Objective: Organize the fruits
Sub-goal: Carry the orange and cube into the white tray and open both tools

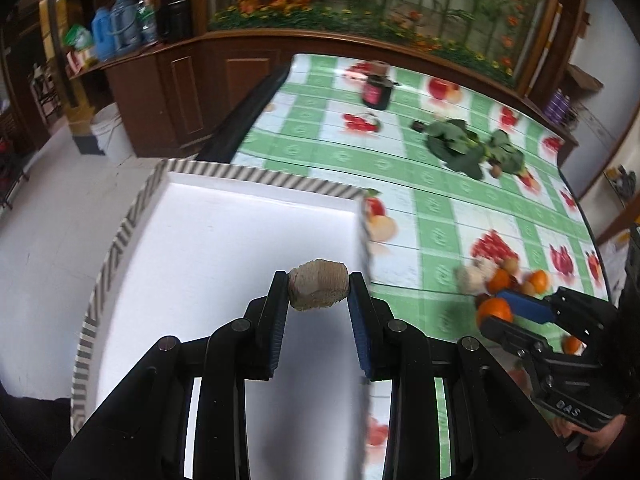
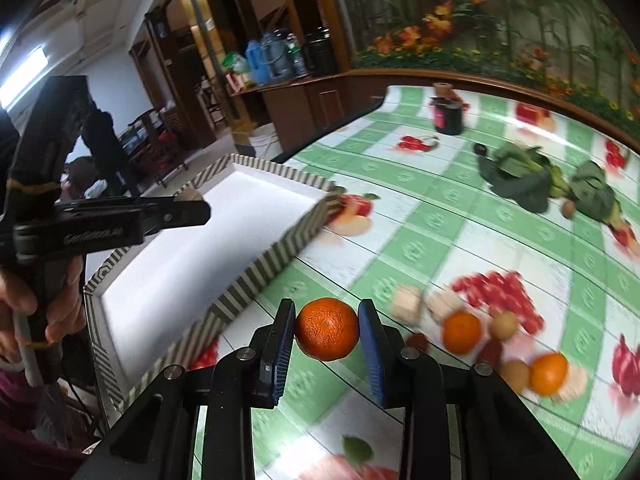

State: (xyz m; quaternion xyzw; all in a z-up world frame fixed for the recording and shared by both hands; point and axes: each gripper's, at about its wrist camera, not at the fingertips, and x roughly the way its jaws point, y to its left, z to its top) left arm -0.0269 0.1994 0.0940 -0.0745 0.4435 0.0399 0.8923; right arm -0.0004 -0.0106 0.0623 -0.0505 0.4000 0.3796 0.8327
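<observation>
Left gripper (image 1: 318, 290) pinches brown lumpy fruit (image 1: 318, 289) above white tray (image 1: 240, 184); lower before release. Right gripper (image 2: 327, 330) clamps mandarin (image 2: 327, 329) over tablecloth (image 2: 432, 220), beside tray; clear striped rim first.

The glossy green-and-white checked plastic cloth (image 2: 420, 216) over the bench shines with reflected light. The shallow white tray with striped card walls (image 1: 256, 178) has a smooth matt floor. The black plastic left tongs (image 1: 319, 286), faced with ribbed blue pads (image 1: 357, 320), pinch a rough, fibrous tan lump (image 1: 318, 290). The round orange mandarin (image 2: 327, 329) has dimpled, faintly shiny peel.
</observation>
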